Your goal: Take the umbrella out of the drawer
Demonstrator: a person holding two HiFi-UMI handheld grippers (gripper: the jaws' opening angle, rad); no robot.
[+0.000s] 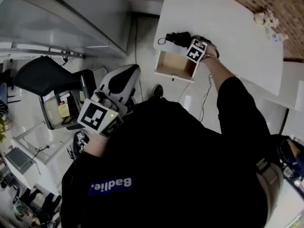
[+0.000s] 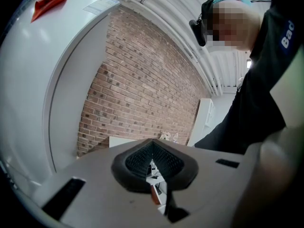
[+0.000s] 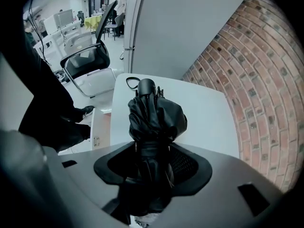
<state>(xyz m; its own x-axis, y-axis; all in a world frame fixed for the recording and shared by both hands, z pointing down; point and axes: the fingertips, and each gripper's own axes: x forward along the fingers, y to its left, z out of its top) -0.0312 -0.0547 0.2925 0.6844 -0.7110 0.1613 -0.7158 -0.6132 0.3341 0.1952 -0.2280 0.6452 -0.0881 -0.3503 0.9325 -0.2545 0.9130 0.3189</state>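
The right gripper (image 3: 152,164) has its jaws clamped on the umbrella (image 3: 155,114), a black folded one. Its bunched fabric fills the gap between the pads, and the handle end with a thin wrist loop sticks out beyond the jaw tips. The gripper points steeply down at the white worktop (image 1: 232,42), so the umbrella is over the worktop surface, outside the drawer (image 1: 174,64). Whether its tip touches the surface cannot be told.

In the head view this gripper sits at about 1 o'clock, at the worktop's near edge. The drawer stands pulled out just at 7 o'clock from it, showing a pale wooden inside. A few small pale things (image 1: 268,22) lie at the worktop's far corner, at 2 o'clock, too small to make out.

The left gripper (image 2: 153,169) is held close to the person's body, at 8 o'clock in the head view, well apart from the drawer. Its jaws are closed together with nothing between them, and it looks roughly level toward a brick wall (image 2: 142,80).

A black chair (image 1: 45,77) stands on the floor at 9 o'clock.
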